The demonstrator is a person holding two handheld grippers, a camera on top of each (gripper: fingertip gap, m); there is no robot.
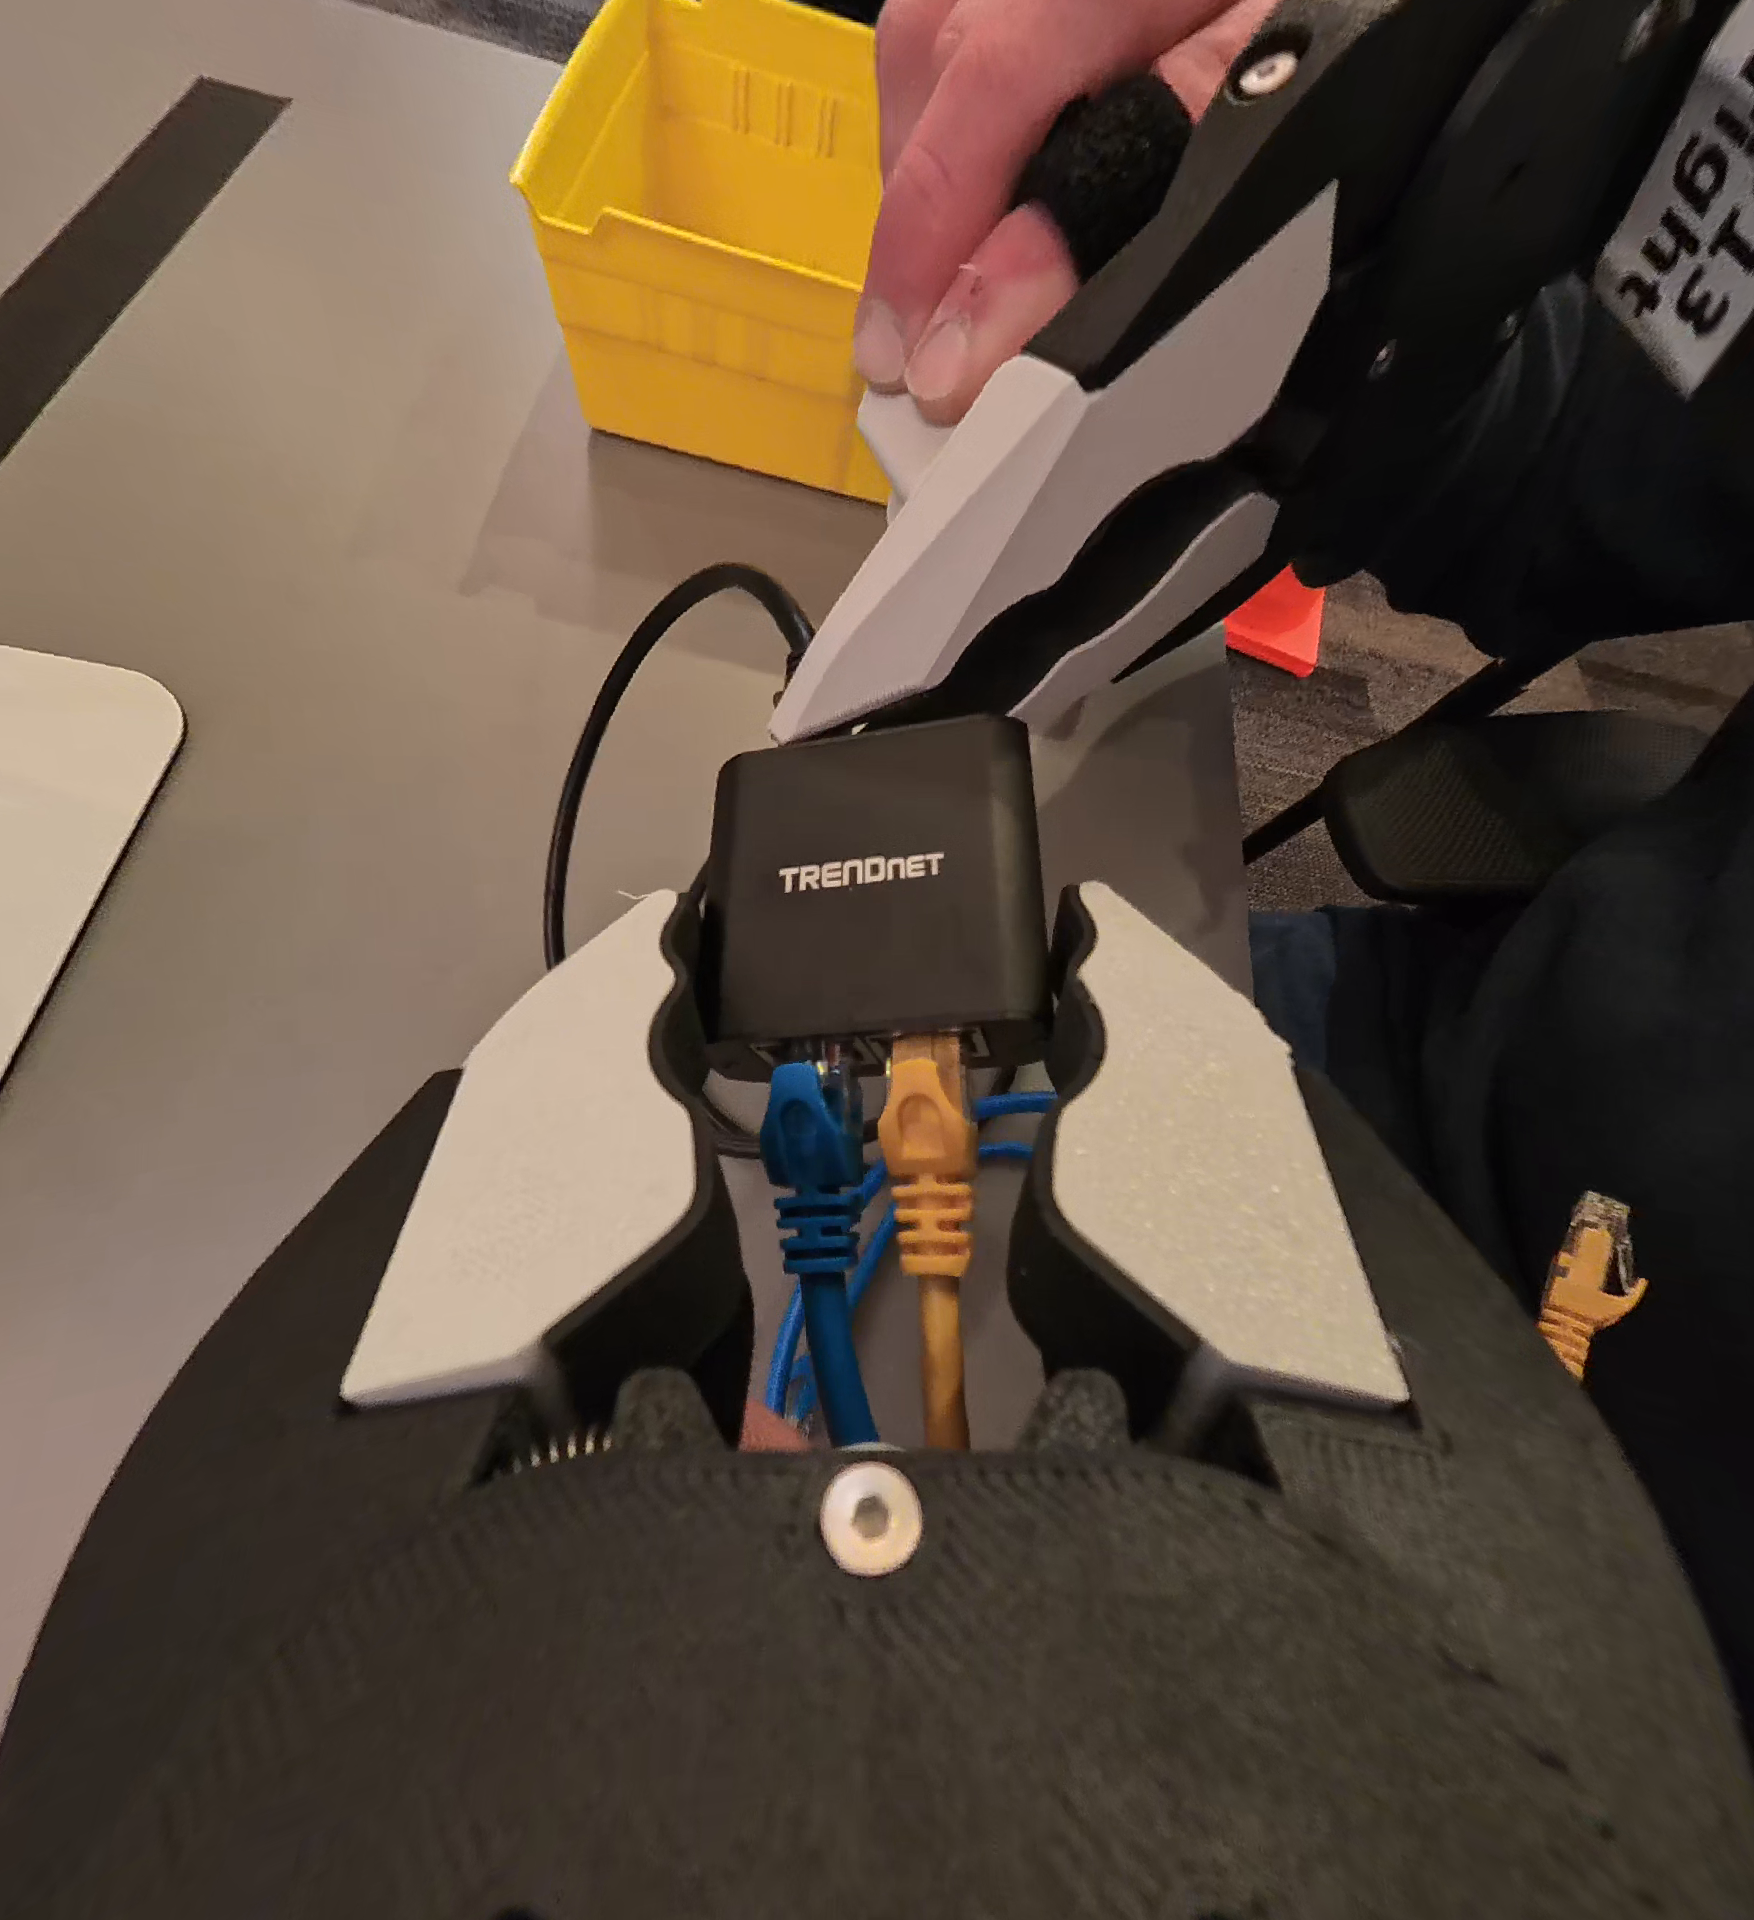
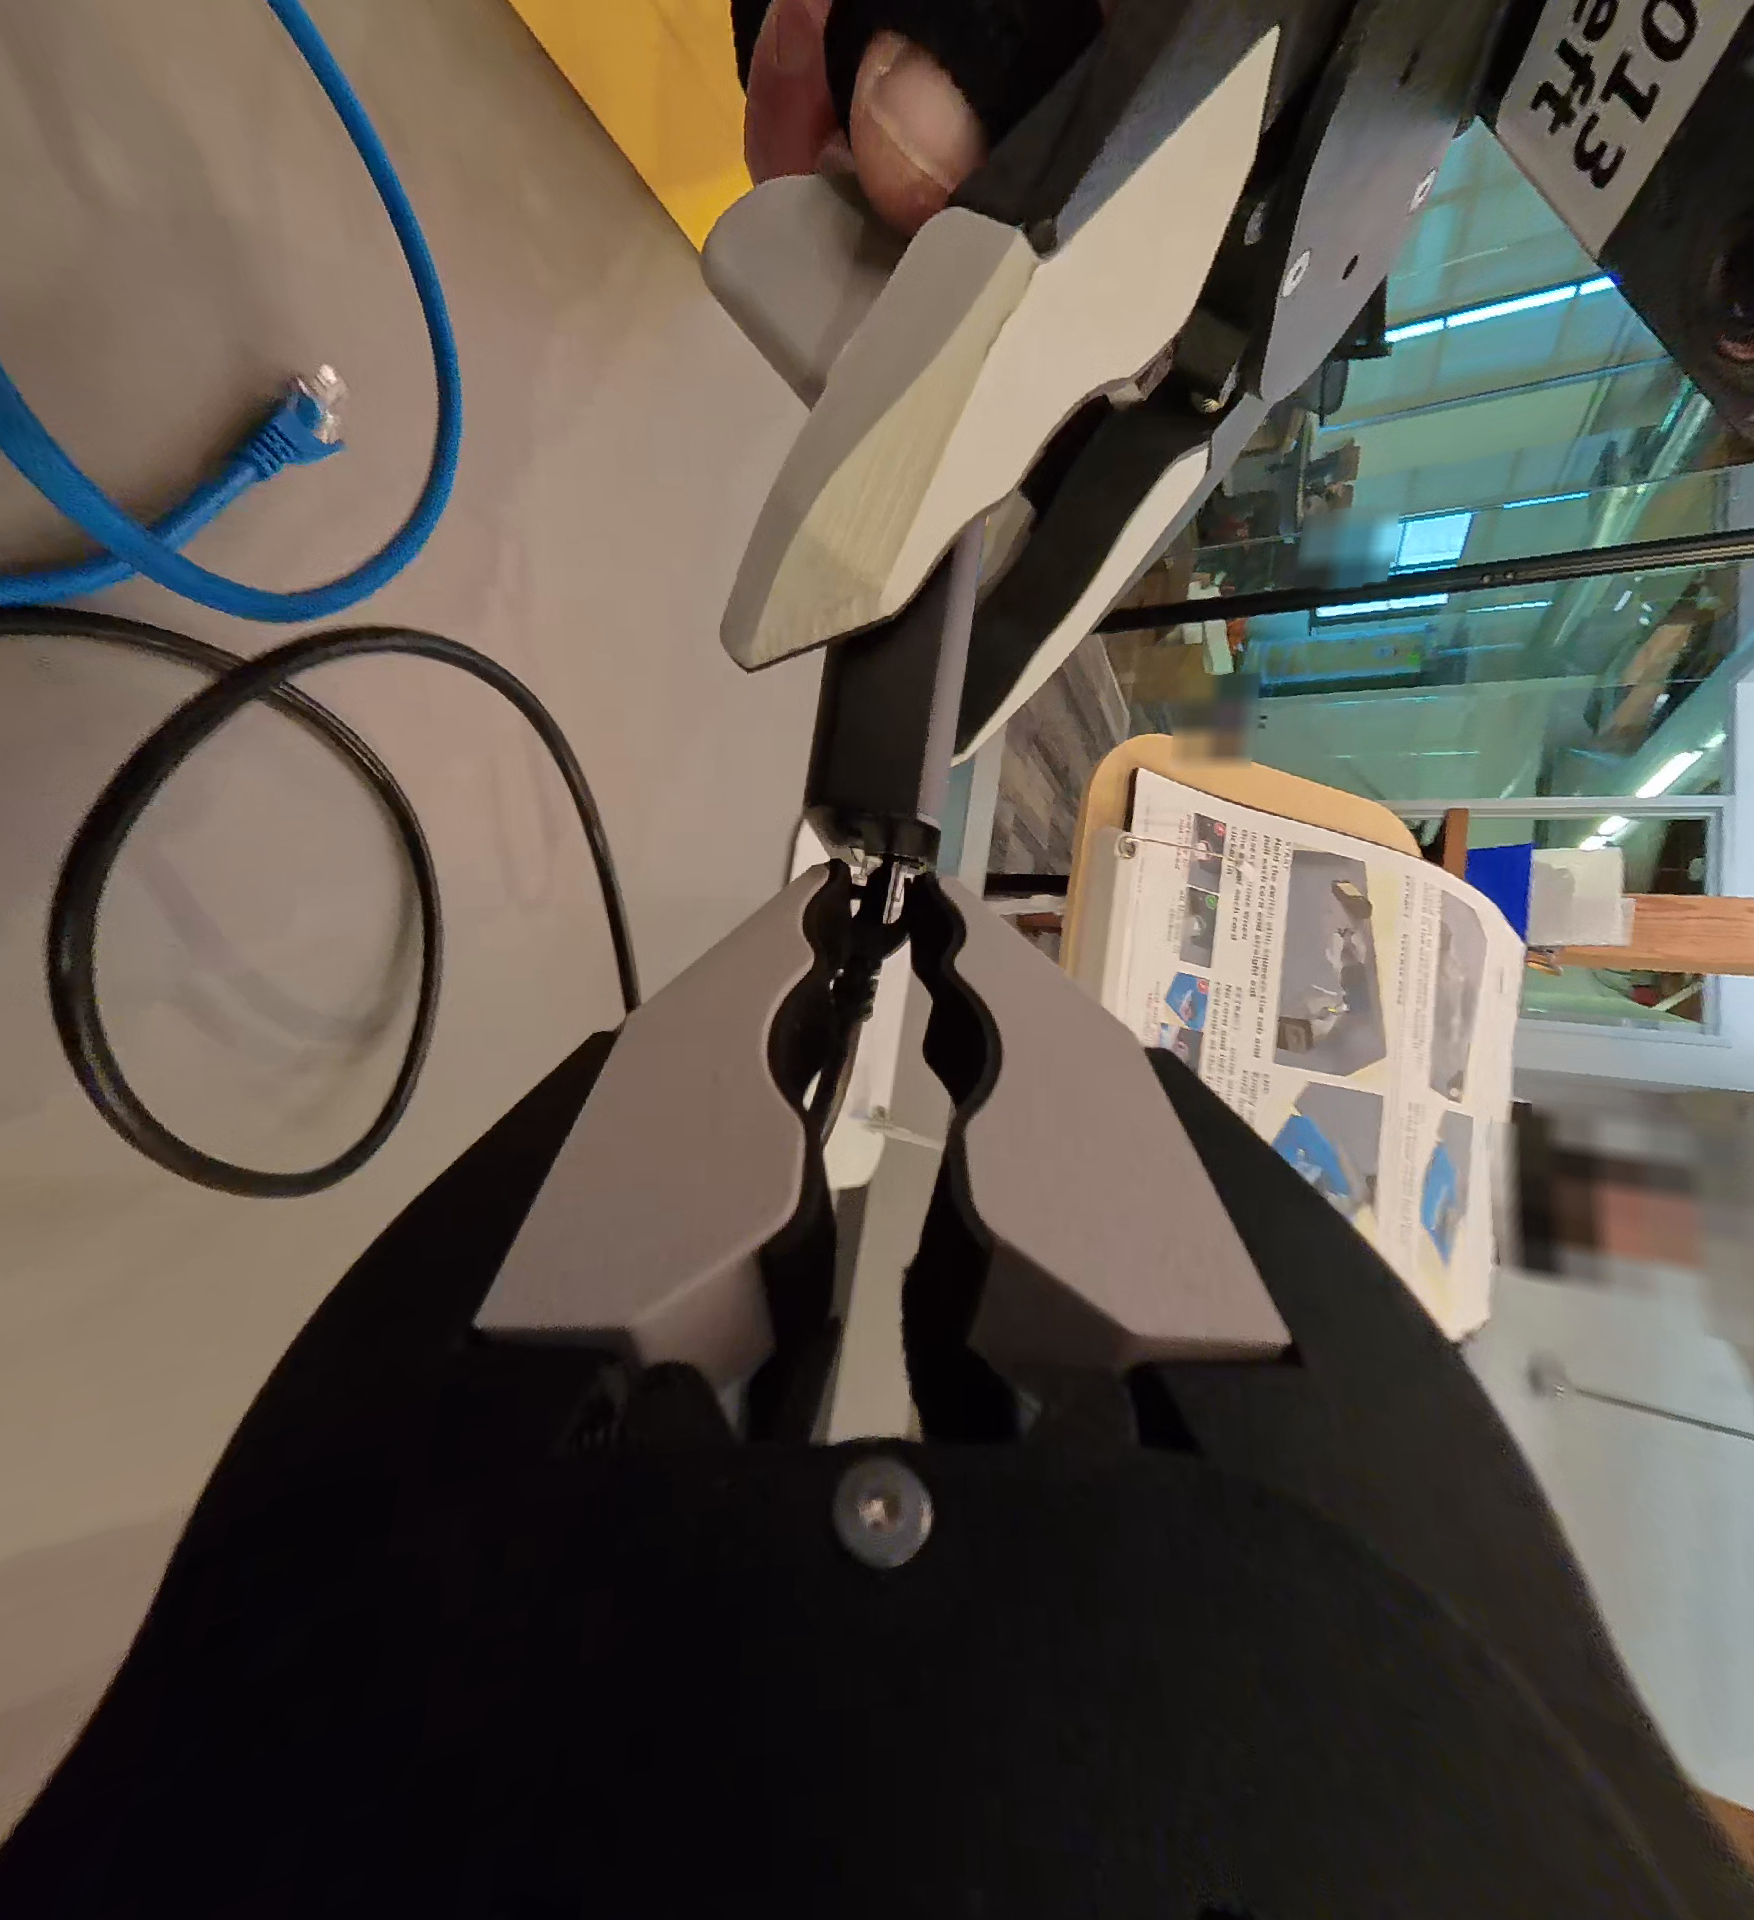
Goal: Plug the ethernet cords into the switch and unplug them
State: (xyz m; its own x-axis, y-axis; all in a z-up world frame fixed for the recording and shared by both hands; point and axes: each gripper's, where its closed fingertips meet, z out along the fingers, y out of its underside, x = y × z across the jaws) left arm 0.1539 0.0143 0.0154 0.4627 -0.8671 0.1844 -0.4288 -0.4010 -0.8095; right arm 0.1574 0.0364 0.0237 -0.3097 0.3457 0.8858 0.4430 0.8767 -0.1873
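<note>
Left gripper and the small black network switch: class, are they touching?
Touching. The left wrist view shows the left gripper with one finger pressed against each side of the small black network switch, no gap visible.

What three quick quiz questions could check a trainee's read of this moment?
1. True or false: the left hand-held gripper clamps the switch by its two sides.
2. Multiple choice: which connector sits at the switch's ports just right of the blue cord? A) the yellow cord; B) a red cord; C) a green cord.
3. Fill in: in the right wrist view, the loose blue connector lies unplugged on the ____.

Key: 1 true. 2 A. 3 table.
</note>
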